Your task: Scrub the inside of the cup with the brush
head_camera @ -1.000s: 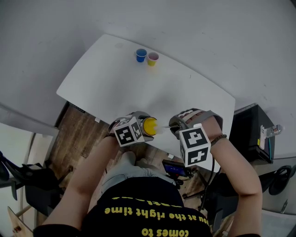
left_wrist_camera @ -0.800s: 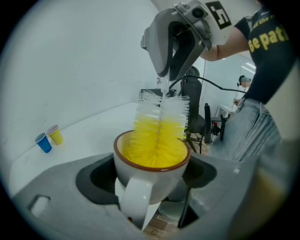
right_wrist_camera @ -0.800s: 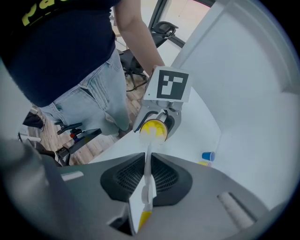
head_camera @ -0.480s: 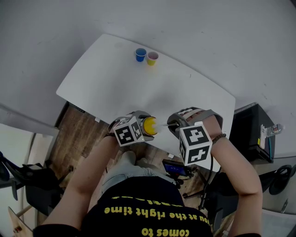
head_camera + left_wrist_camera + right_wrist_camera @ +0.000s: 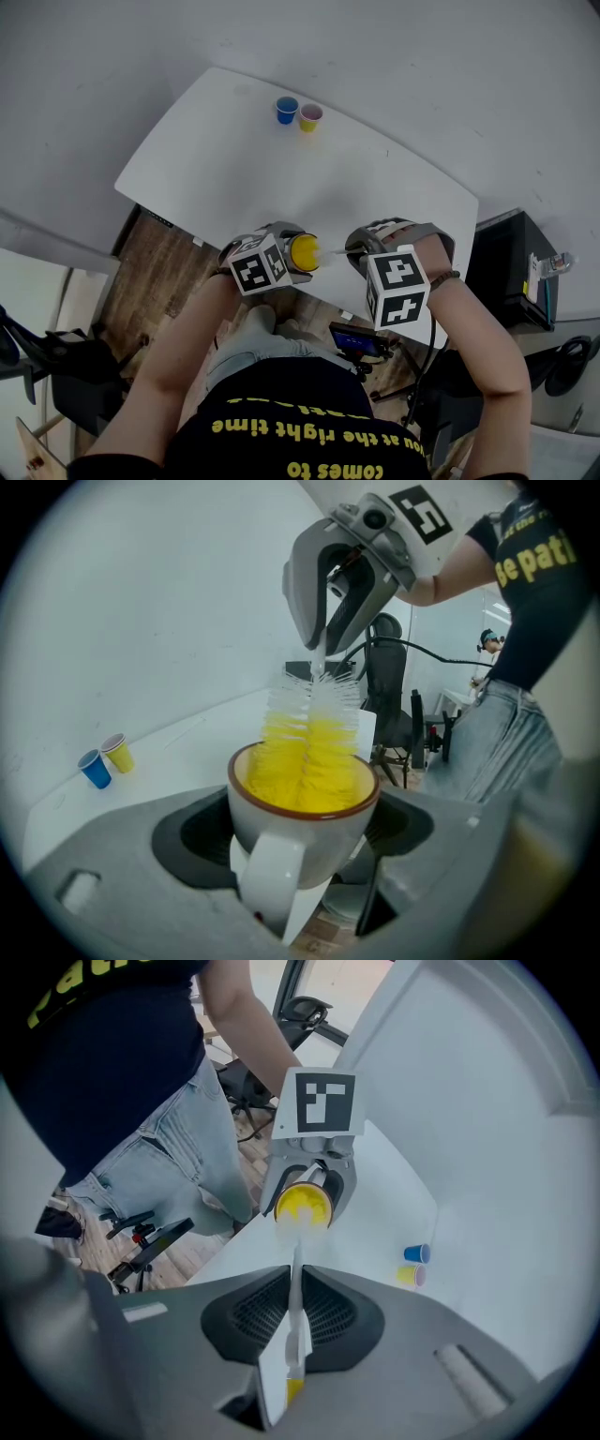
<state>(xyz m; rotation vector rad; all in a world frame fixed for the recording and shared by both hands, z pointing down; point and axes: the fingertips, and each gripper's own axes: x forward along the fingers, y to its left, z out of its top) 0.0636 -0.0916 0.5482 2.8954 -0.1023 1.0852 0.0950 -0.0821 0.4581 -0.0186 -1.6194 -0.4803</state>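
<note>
White table [image 5: 234,159]; only left gripper view shows brush [image 5: 309,747] inside cup [image 5: 302,829].

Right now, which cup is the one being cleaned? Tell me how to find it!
Find the big white table, then look at its near edge. There the left gripper clamps a white mug with a handle and a yellow inside, and a bristly brush pokes into it. The far blue cup and yellow cup are tiny.
</note>
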